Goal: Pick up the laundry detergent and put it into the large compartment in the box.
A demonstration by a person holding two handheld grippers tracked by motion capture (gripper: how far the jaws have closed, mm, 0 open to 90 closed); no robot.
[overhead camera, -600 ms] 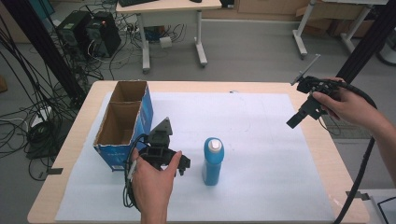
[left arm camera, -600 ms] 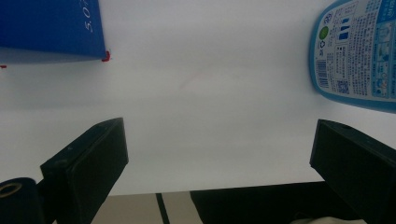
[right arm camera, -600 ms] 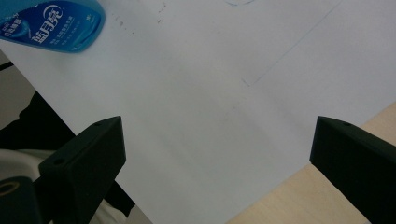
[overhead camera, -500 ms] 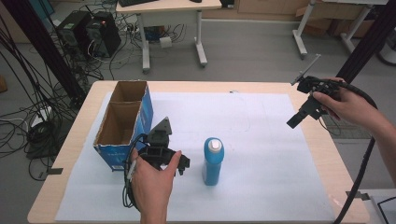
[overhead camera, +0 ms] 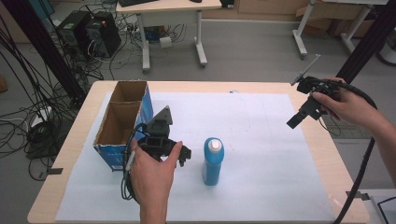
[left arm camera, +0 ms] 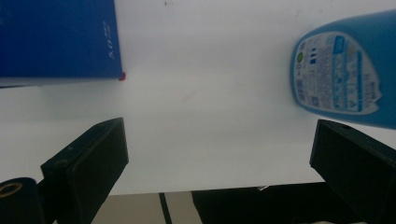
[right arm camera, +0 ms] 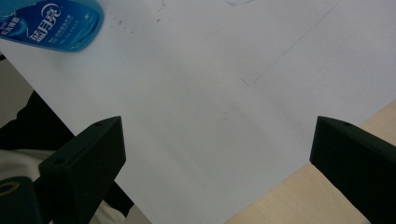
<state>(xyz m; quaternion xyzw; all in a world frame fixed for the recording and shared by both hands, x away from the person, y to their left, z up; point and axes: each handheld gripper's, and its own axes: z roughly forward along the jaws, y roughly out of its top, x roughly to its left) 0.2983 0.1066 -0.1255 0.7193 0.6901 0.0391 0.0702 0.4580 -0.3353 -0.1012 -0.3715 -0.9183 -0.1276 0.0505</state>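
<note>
Left gripper [overhead camera: 183, 154] jaws spread wide, nothing between them, held low over the white paper sheet [overhead camera: 261, 140] between the cardboard box [overhead camera: 122, 122] and the blue bottle [overhead camera: 213, 161]. Right gripper [overhead camera: 295, 120] jaws also wide apart and empty, raised above the table's [overhead camera: 322, 154] right edge. Bottle stands upright, white cap on, mid-sheet, near the left gripper, not touching it. Box is open-topped with blue sides; visible interior looks empty.

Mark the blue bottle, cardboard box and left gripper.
blue bottle [overhead camera: 213, 163], high view, on its body.
cardboard box [overhead camera: 145, 108], high view, on its blue side wall.
left gripper [overhead camera: 183, 155], high view, between its fingertips.
</note>
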